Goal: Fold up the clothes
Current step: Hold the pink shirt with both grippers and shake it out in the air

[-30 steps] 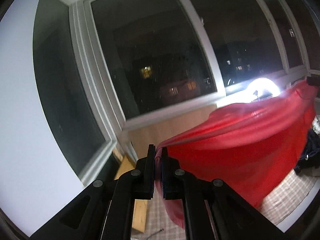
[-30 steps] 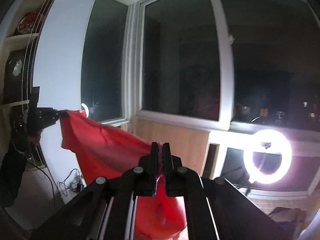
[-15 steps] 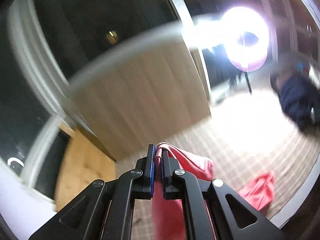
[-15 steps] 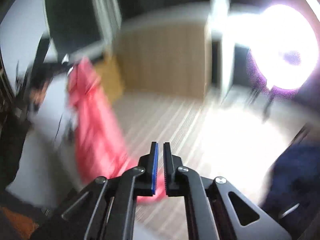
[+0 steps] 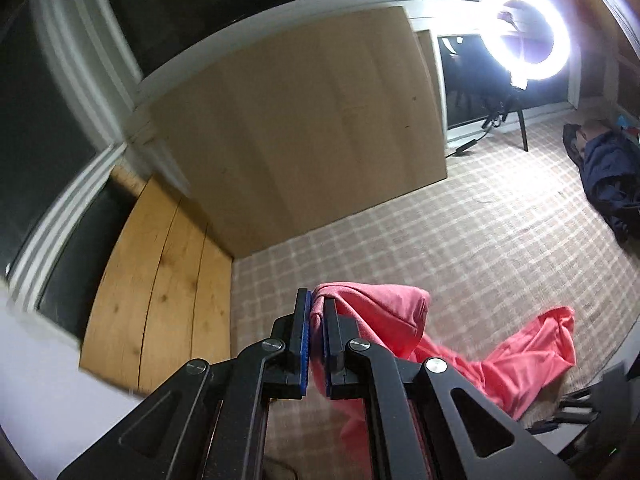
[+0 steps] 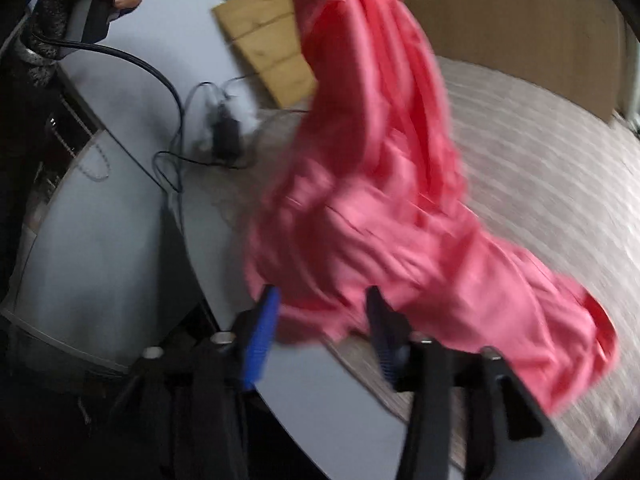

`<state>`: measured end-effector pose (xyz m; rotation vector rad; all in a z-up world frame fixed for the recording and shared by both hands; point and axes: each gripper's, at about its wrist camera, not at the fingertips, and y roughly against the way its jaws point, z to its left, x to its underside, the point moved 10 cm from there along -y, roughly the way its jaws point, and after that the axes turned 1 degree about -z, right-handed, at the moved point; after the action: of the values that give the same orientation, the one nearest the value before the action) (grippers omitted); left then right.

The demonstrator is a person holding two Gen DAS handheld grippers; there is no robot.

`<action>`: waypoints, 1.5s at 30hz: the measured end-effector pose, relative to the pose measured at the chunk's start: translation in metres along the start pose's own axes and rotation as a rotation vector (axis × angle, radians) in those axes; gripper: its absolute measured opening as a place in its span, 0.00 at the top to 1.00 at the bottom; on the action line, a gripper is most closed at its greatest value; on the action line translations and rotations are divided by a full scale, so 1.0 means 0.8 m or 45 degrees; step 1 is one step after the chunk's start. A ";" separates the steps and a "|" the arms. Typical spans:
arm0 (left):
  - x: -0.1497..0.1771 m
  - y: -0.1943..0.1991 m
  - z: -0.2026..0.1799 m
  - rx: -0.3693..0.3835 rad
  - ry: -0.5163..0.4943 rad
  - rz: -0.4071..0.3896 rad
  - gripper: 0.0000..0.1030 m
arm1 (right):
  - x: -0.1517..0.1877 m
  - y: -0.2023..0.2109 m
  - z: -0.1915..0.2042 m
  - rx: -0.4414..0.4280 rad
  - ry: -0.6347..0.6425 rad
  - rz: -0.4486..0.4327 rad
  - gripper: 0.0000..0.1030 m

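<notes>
Left gripper (image 5: 316, 320) clenched on a corner of the red garment (image 5: 400, 320), held above the checked bed cover (image 5: 480, 220). Right gripper (image 6: 320, 312) released, jaws wide. Best to regrasp the loose far corner, then spread flat before folding.

The left claw (image 5: 316, 312) is clamped on red cloth (image 5: 400, 320); the right claw (image 6: 322, 312) gapes wide, fingers apart beneath that cloth.

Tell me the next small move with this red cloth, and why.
Probably lower the left gripper to lay the red cloth garment flat on the checked mat: it alone pinches the fabric, which hangs bunched, while the right gripper is open.
</notes>
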<state>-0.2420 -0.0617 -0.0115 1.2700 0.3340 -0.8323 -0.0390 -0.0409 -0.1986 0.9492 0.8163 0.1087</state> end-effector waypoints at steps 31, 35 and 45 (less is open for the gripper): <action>0.030 0.099 0.041 0.002 0.162 -0.130 0.96 | -0.001 0.199 -0.123 0.247 -0.098 -0.217 0.93; 0.062 0.065 -0.005 0.070 0.109 -0.035 0.96 | 0.066 0.154 -0.150 0.283 -0.143 -0.030 0.90; 0.121 0.017 -0.065 0.127 0.062 0.124 0.96 | 0.094 0.122 -0.127 0.221 -0.092 0.020 0.63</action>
<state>-0.1565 -0.0478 -0.0796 1.3902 0.2700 -0.7432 -0.0283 0.1190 -0.1997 1.1168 0.7604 0.0168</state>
